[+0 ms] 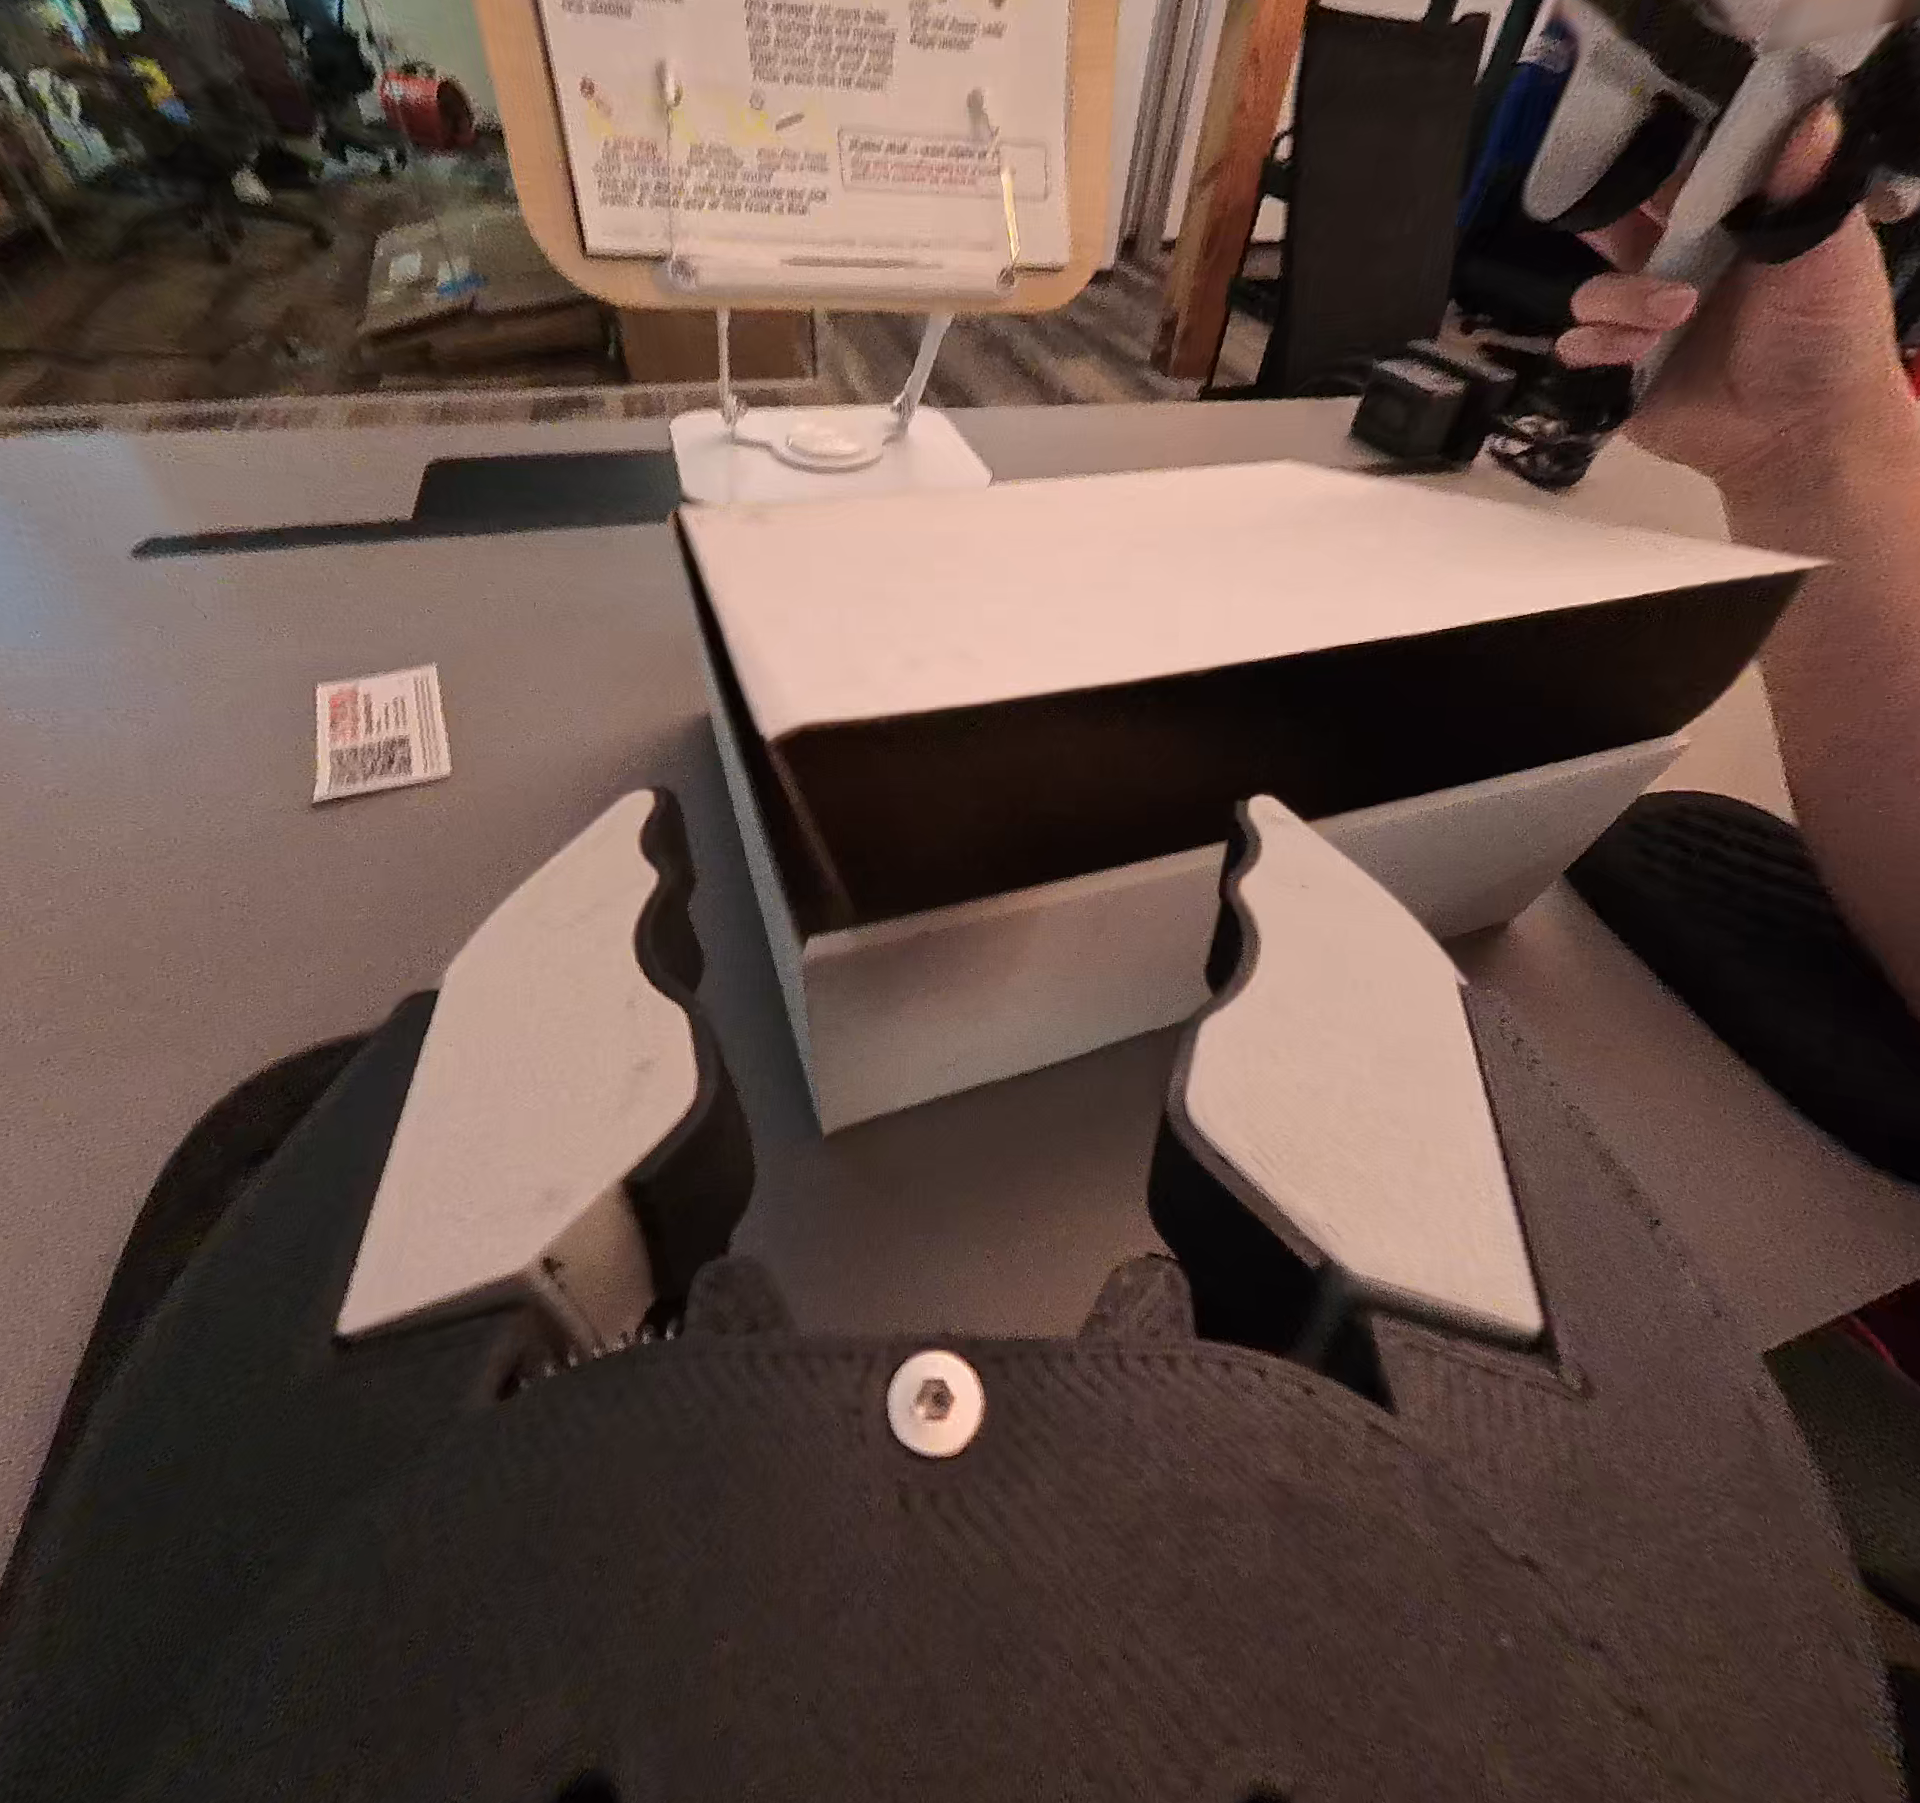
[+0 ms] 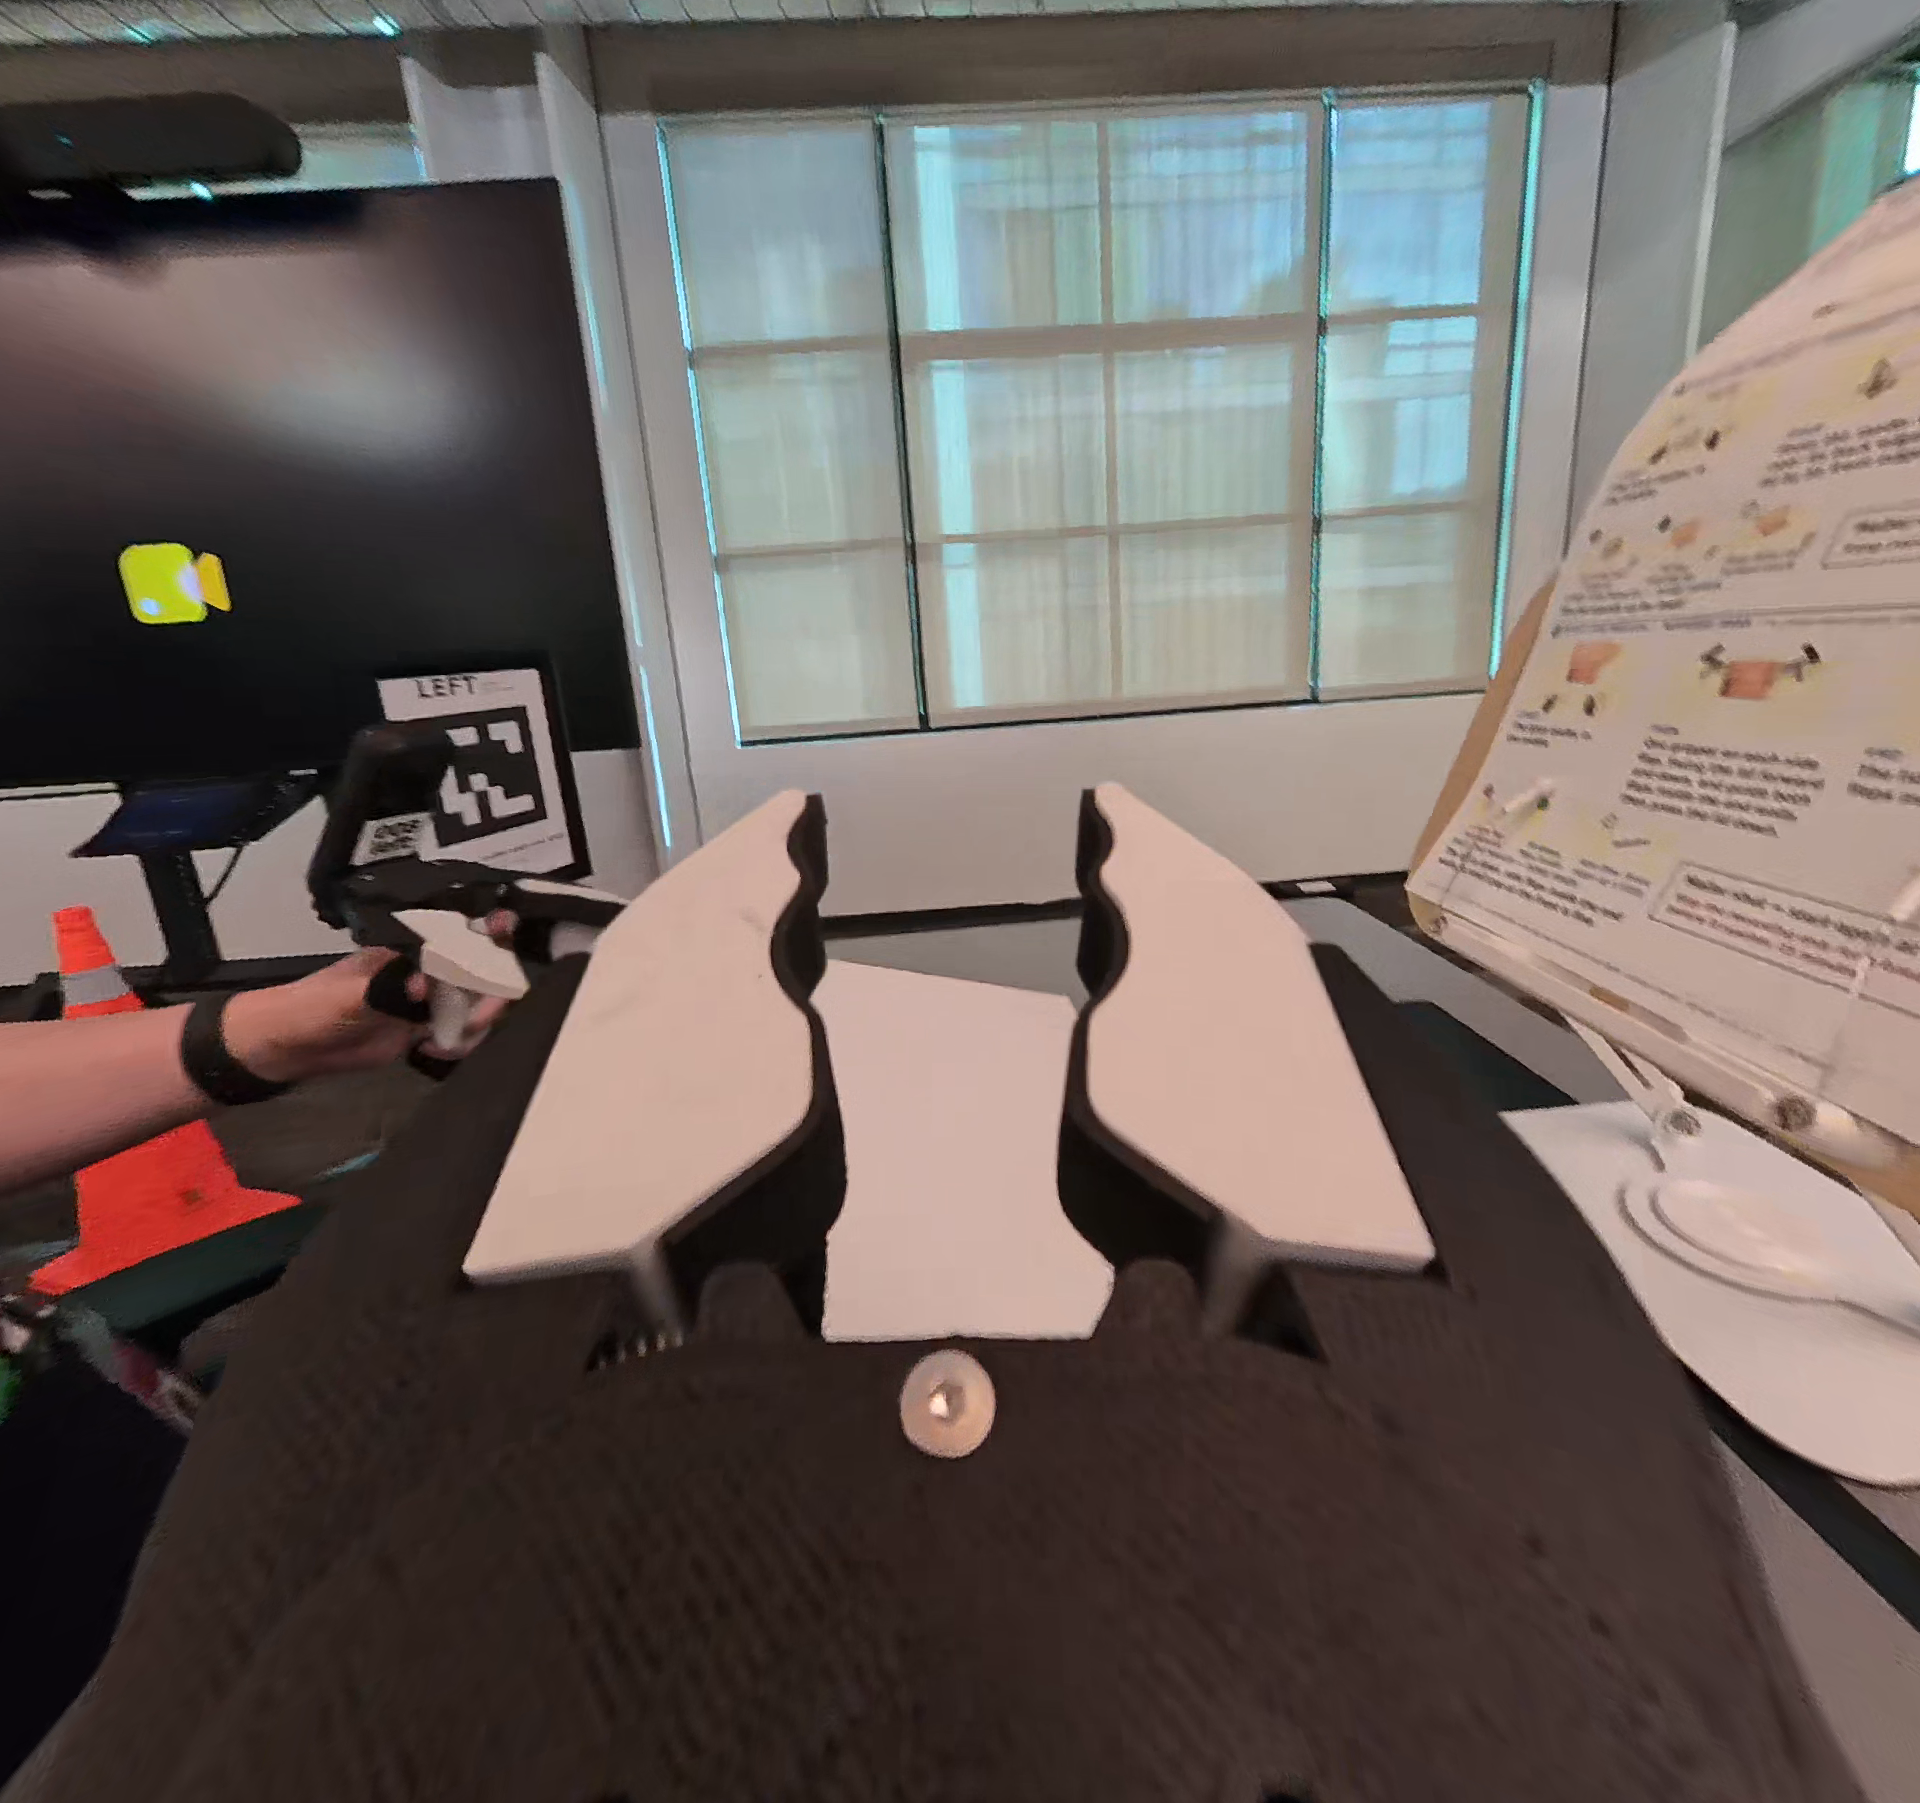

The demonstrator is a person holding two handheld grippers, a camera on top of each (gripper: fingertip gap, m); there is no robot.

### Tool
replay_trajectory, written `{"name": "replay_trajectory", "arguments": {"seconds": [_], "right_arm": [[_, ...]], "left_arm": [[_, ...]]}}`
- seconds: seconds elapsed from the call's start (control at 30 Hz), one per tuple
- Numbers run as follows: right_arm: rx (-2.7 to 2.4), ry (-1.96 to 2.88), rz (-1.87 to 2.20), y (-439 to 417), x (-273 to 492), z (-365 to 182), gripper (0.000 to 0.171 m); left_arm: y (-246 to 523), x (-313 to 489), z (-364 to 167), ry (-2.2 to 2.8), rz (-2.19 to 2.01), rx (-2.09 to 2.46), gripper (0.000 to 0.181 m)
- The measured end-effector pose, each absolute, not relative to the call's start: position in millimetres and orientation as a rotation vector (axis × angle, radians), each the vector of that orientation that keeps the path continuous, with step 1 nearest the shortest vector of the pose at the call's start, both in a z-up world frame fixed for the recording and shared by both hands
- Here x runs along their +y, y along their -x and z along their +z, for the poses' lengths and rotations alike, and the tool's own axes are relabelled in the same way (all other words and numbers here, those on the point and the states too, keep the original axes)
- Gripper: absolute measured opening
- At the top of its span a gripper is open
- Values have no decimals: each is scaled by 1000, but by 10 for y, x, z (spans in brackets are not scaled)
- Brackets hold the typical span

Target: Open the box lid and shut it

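Note:
A white box stands on the grey table. Its white lid is raised at the front, hinged along the back, and the dark inside shows. My left gripper is open and empty, just in front of the box's near left corner. It also shows in the right wrist view, held by a hand. My right gripper is open above the lid, whose white top shows between its fingers. I cannot tell whether it touches the lid. In the left wrist view a hand holds the right gripper's handle.
An instruction board on a white stand rises behind the box. It is at the right in the right wrist view. A small printed card lies left of the box. Small black devices sit at the back right.

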State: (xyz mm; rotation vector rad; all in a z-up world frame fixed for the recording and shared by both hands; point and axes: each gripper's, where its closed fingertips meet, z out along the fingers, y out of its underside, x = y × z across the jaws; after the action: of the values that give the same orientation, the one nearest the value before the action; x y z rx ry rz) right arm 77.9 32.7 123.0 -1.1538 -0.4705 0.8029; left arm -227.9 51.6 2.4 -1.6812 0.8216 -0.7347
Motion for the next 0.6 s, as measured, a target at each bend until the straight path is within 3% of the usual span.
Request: {"name": "replay_trajectory", "arguments": {"seconds": [0.23,0.4,0.6], "right_arm": [[-485,1269,757,-693,491,960,47],[-451,1259,663,-707,566,1062,47],[-369,1362,105,-834,381,1464,52]], "left_arm": [[2235,614,-463,1789,-706,857,100],[2134,676,-506,1778,-783,774,98],[1905,806,-643,1759,-867,803,97]]}}
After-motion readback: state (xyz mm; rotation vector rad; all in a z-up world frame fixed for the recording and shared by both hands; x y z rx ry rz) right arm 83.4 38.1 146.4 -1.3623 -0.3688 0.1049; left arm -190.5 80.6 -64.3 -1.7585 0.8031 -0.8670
